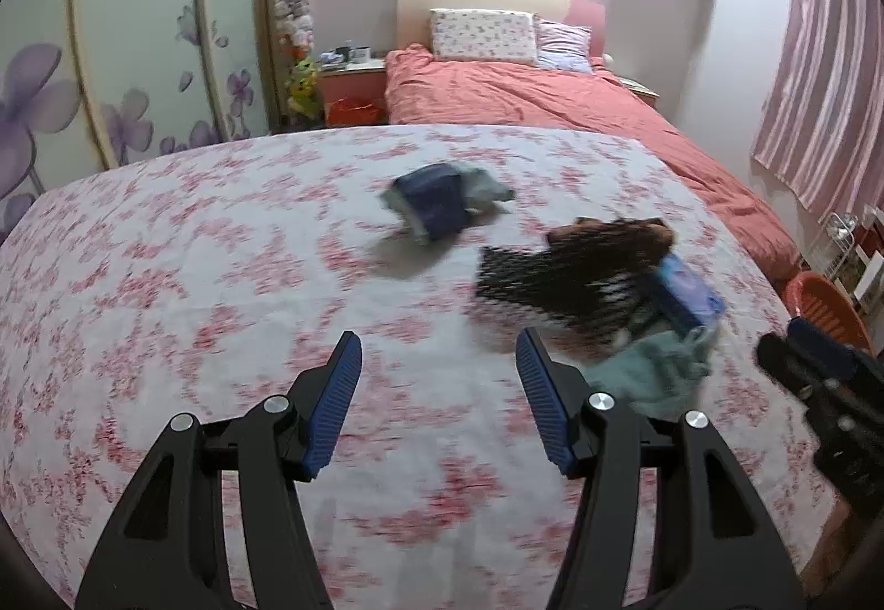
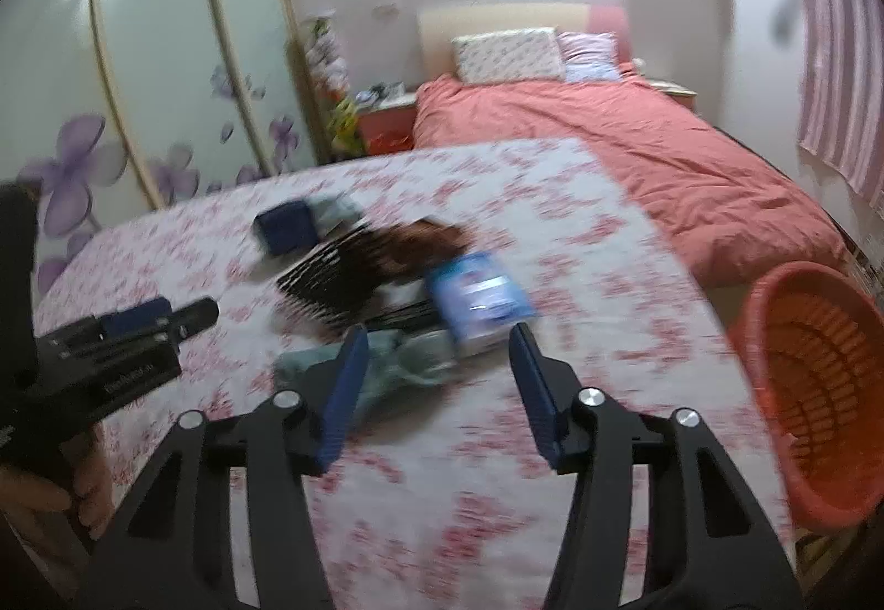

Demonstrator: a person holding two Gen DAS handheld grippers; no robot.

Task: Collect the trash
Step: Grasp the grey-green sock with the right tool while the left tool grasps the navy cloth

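A loose heap of trash lay on a table spread with a white cloth (image 1: 221, 278) printed in pink flowers. Farthest back was a dark blue packet (image 1: 433, 201) resting on pale crumpled wrapping; nearer and to the right sat a brown, black-striped wrapper (image 1: 585, 273), a light blue packet (image 2: 480, 300) with white print touching its edge, and a crumpled grey-green piece (image 2: 398, 361) just in front of them. All of it was smeared by motion blur, so no lettering could be read. The left gripper (image 1: 439, 367) hovered over bare cloth with its blue-padded jaws apart and nothing between them. The right gripper (image 2: 439, 367) also stood with its jaws apart, gripping nothing, the grey-green piece and the light blue packet showing beyond its tips. An orange basket (image 2: 817, 389) stood just beside the table's right edge. Behind the table were a bed (image 1: 552, 101) with a coral cover and two pillows, a wardrobe (image 1: 138, 30) with purple flowers on its doors, and a pink-striped curtain (image 1: 823, 74).
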